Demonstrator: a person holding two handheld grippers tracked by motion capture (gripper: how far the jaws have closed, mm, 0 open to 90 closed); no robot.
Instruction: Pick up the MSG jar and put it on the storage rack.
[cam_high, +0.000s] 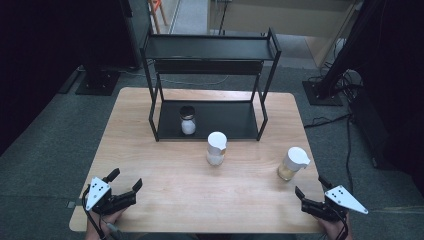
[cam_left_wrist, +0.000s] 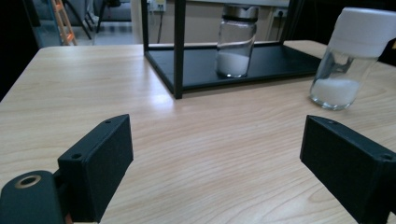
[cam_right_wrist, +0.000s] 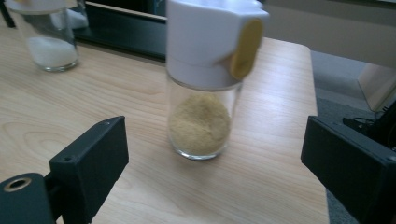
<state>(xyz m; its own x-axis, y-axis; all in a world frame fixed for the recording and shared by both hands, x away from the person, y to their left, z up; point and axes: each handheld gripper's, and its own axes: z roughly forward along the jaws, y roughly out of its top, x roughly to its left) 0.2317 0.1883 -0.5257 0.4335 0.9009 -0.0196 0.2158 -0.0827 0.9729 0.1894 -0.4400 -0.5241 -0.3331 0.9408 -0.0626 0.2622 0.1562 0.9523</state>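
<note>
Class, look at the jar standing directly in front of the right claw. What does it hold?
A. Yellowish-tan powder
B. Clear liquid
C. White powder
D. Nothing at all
A: in the right gripper view the white-capped jar just ahead of the open right claw has a yellowish-tan powder in its lower part.

So on the wooden bench (cam_high: 165, 190) there's a black two-tier rack (cam_high: 210, 47) at the far side, with a small dark-lidded jar (cam_high: 188, 120) of white stuff on its lower shelf. Just in front of the rack stands a white-capped jar (cam_high: 216, 148) with white powder, and off to the right a second white-capped jar (cam_high: 293, 163) with yellowish powder. Left hand-held gripper (cam_high: 125, 183) and right hand-held gripper (cam_high: 311, 189) sit at the near corners, jaws spread, holding nothing.
</note>
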